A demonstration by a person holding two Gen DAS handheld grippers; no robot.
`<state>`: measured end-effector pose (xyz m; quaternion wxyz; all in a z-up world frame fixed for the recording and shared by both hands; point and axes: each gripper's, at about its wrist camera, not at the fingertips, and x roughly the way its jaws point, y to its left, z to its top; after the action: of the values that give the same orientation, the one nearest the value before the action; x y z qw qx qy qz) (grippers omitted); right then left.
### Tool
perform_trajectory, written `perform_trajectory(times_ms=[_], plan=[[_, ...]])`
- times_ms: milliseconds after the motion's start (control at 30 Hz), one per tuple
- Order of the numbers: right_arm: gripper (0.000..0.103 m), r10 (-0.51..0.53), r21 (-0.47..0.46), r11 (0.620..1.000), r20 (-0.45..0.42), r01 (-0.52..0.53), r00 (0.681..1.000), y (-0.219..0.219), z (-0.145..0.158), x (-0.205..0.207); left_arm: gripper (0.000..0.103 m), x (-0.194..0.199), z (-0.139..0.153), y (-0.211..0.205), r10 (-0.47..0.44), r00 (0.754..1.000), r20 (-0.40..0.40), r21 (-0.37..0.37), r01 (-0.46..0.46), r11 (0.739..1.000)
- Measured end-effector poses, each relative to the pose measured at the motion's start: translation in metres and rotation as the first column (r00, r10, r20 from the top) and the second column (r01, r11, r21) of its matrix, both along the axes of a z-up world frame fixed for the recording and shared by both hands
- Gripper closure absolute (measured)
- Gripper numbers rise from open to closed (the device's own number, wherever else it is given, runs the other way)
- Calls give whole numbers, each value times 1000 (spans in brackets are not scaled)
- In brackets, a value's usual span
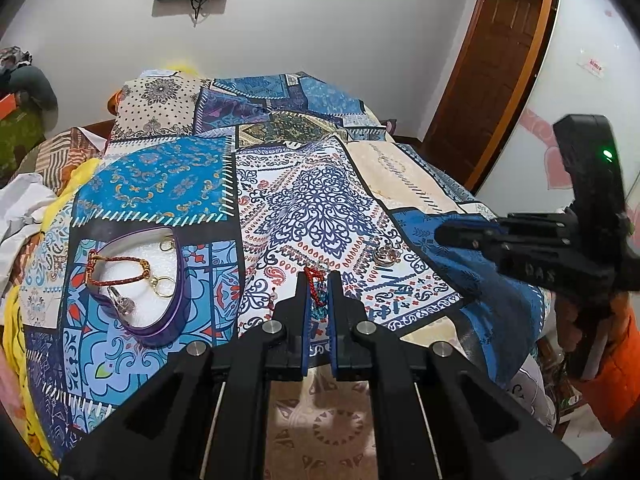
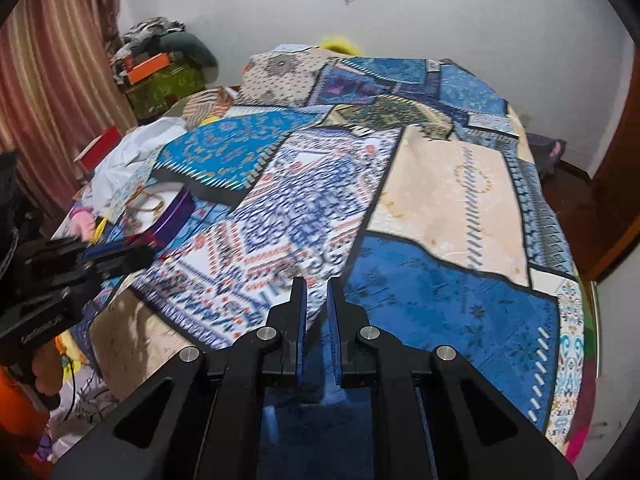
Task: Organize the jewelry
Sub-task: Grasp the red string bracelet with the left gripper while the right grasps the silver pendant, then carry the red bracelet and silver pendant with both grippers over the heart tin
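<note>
A purple heart-shaped box (image 1: 176, 280) lies on the patterned bedspread at left. It holds a red braided bracelet (image 1: 116, 260), gold rings (image 1: 163, 286) and a silver piece (image 1: 123, 304). My left gripper (image 1: 319, 280) is nearly shut on a red cord ornament (image 1: 314, 285) with a blue beaded part, held just above the bedspread. A silver ring-like piece (image 1: 386, 257) lies on the cloth to its right. My right gripper (image 2: 316, 286) is narrowly open and empty above the bed; it also shows in the left wrist view (image 1: 452, 236). The box shows blurred in the right wrist view (image 2: 172, 210).
The patchwork bedspread (image 1: 320, 200) covers the whole bed. White and yellow cloth (image 1: 28, 208) is bunched at the bed's left edge. A wooden door (image 1: 492, 72) stands at right. Boxes and clothes (image 2: 156, 64) are piled by the curtain (image 2: 48, 80).
</note>
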<state>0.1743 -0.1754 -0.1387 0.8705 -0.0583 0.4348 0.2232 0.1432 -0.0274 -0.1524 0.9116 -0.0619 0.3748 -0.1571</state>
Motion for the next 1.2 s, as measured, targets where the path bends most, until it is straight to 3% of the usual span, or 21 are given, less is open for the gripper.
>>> perform_trajectory(times_ms=[333, 500, 733, 867, 1200], plan=[[89, 34, -67, 997, -103, -41, 994, 13, -29, 27, 97, 2, -6, 7, 14, 1000, -14, -4, -14, 1000], [73, 95, -122, 987, -69, -103, 993, 26, -34, 21, 97, 7, -11, 8, 20, 999, -30, -11, -20, 1000], [75, 125, -122, 984, -39, -129, 991, 34, -39, 23, 97, 9, -14, 6, 20, 999, -34, -11, -20, 1000], [89, 147, -98, 984, -27, -149, 989, 38, -41, 20, 97, 9, -15, 6, 24, 999, -36, -9, -24, 1000], [89, 90, -39, 995, -13, -91, 996, 31, -26, 18, 97, -1, -5, 7, 30, 1000, -10, -9, -30, 1000]])
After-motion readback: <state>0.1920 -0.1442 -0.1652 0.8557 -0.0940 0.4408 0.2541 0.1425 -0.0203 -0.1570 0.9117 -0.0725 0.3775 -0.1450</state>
